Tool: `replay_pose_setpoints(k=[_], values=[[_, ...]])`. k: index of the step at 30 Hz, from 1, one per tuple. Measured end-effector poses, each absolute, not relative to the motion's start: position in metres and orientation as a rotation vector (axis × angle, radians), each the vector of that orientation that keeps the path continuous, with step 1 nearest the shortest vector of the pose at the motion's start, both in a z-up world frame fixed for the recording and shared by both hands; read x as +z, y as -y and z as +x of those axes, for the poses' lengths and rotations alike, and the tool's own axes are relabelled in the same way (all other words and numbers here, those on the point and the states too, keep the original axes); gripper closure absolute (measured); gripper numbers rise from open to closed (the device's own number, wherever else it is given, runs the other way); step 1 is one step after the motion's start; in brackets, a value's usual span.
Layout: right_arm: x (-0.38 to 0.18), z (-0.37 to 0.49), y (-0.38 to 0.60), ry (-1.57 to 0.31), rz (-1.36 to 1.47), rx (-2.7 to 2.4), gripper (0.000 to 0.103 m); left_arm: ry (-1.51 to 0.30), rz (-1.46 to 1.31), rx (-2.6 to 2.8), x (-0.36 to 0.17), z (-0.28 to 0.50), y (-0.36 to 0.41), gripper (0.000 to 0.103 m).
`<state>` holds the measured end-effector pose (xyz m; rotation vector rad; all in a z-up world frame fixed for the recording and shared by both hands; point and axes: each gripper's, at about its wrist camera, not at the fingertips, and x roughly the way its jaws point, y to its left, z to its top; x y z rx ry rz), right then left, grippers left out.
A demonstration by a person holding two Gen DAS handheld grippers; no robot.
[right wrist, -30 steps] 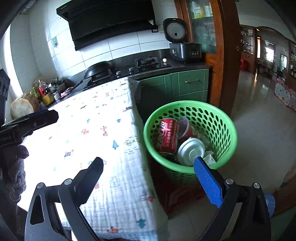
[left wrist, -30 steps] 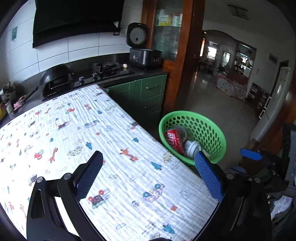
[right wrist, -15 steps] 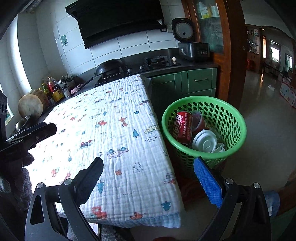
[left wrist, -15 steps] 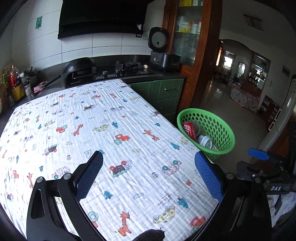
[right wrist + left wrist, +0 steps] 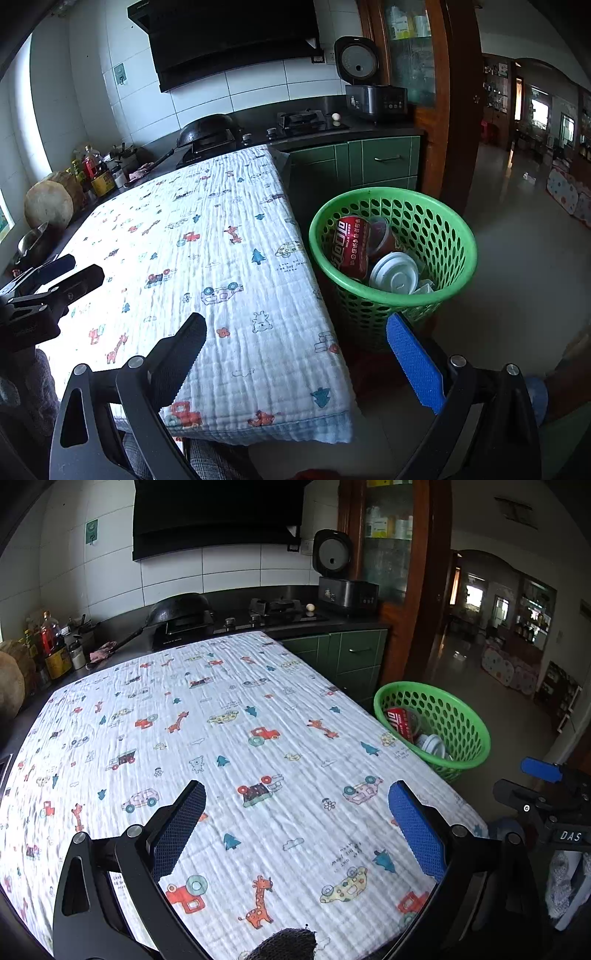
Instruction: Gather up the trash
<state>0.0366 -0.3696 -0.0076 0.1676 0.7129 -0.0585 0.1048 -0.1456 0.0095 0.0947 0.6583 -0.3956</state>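
Observation:
A green perforated basket [image 5: 458, 236] stands on the floor at the table's right side; it also shows in the left wrist view [image 5: 476, 731]. In it lie a red can [image 5: 349, 245], a white lid [image 5: 393, 273] and a clear cup [image 5: 382, 234]. My left gripper [image 5: 295, 823] is open and empty above the near part of the printed tablecloth [image 5: 221, 746]. My right gripper [image 5: 295, 354] is open and empty over the table's near right corner, short of the basket. No loose trash shows on the cloth.
A black counter with a stove [image 5: 280, 609], a wok [image 5: 177, 609], a rice cooker [image 5: 343, 587] and bottles [image 5: 51, 646] runs behind the table. Green cabinets [image 5: 369, 162] stand behind the basket. A doorway [image 5: 491, 627] opens on the right.
Both grippers have pulled back and up from the basket toward the table's near edge, so more of the cloth shows. Both stay open and empty.

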Motion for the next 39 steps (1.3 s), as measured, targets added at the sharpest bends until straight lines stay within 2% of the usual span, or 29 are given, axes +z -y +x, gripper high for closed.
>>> replay_pose_setpoints(k=[39], values=[[-0.0055, 0.0362, 0.3625, -0.713, 0.133, -0.081, 0.008, -0.679, 0.083, -0.370, 0.0003, 0.0979, 0.1446, 0.005]])
